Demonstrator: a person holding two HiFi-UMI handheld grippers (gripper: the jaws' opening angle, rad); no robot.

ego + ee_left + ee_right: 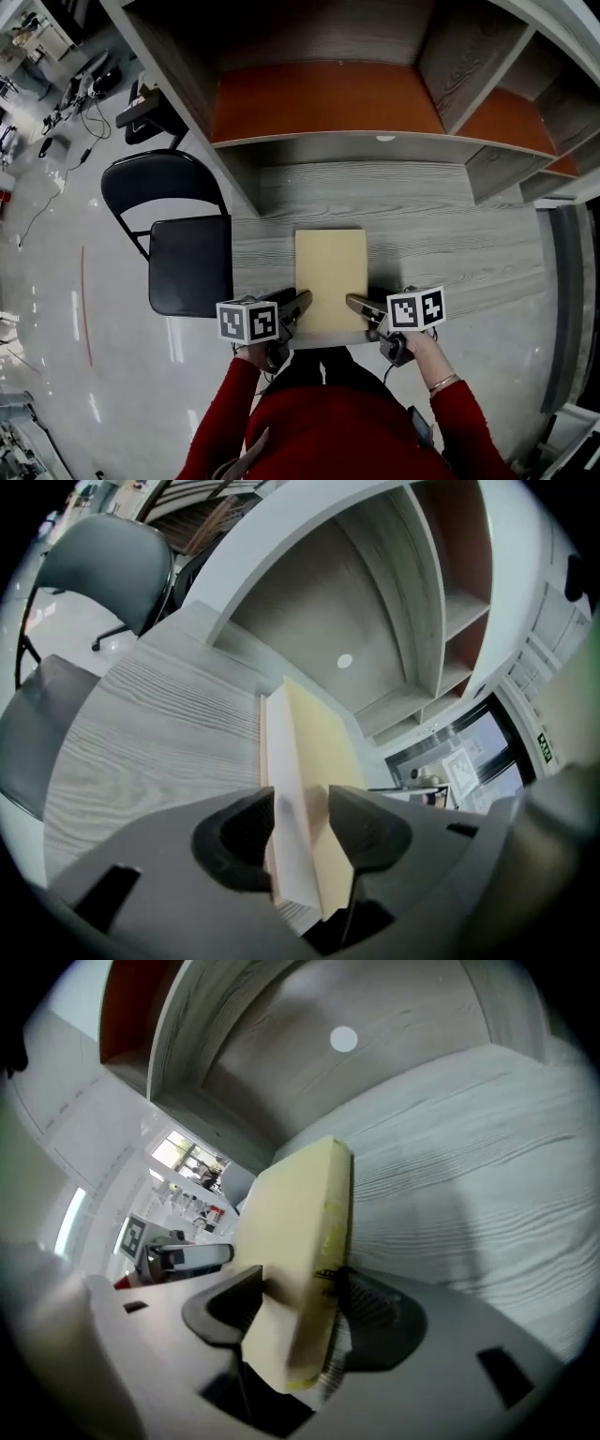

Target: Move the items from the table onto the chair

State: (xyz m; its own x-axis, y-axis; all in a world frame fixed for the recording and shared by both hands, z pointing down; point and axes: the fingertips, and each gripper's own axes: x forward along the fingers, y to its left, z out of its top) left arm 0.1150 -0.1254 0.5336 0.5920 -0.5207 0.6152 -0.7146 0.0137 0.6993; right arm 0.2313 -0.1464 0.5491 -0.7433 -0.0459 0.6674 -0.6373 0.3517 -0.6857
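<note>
Two tongs: left gripper (pixel 298 302) and right gripper (pixel 356 304), grey, each with a marker cube, at the book's two near corners.
Left tongs: jaws spread wide, one above and one below the book's corner, no clear squeeze.
Right tongs: ridged pads clenched on the book's near right corner.
Book (pixel 330 277): flat rectangle with a plain, matte cream-tan cover and a thick white page block along one long side.
Axis: long side runs top to bottom of the head frame, from the person toward the shelves.
Place: lower centre of the frame, lying on the table (pixel 422 244), near short end at its front edge.
Table: pale grey wood-grain board.
Shelves (pixel 328 98): grey wood-grain frame, orange-brown boards, upper frame.
Chair (pixel 190 262): black, squarish seat and rounded back, left of the table.
</note>
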